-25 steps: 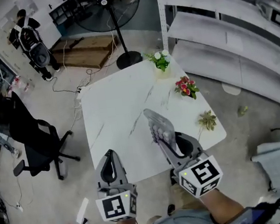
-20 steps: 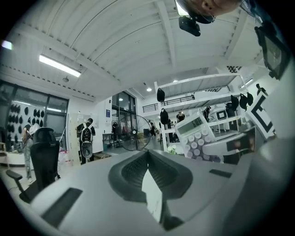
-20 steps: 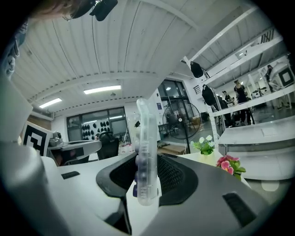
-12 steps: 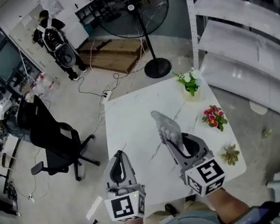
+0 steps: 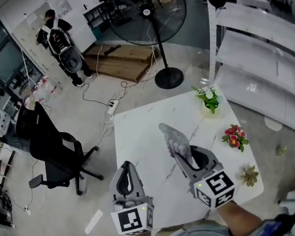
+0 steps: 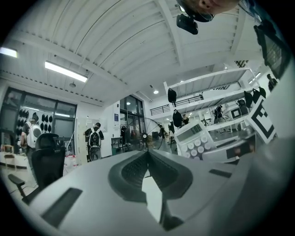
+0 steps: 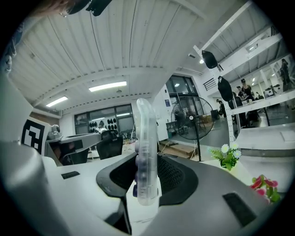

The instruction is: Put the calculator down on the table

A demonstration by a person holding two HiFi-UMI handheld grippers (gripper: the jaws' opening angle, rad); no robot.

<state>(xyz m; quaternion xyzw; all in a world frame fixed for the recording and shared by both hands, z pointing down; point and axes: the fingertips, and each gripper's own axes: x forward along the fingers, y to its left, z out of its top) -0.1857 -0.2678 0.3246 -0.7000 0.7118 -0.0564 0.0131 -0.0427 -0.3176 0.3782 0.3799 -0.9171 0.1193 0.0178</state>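
The calculator (image 5: 174, 138) is a pale, see-through slab with rows of round keys. My right gripper (image 5: 187, 157) is shut on its lower end and holds it on edge, tilted up, above the middle of the white table (image 5: 138, 127). In the right gripper view the calculator (image 7: 146, 156) stands edge-on between the jaws of my right gripper (image 7: 147, 186). My left gripper (image 5: 126, 170) hangs over the table's near left edge, shut and with nothing in it. In the left gripper view that gripper (image 6: 147, 153) has its jaws meeting at the tip, and the calculator (image 6: 196, 138) shows to its right.
On the table's right side stand a white-flowered pot (image 5: 209, 100), a bunch of red flowers (image 5: 234, 135) and a small plant (image 5: 249, 174). A black office chair (image 5: 54, 148) is left of the table. A floor fan (image 5: 150, 12) and white shelving (image 5: 269, 61) stand beyond. A person with a backpack (image 5: 58, 34) is far back.
Both grippers have moved forward from the table's near edge to farther over it. The calculator stays in the right gripper, held the same way.
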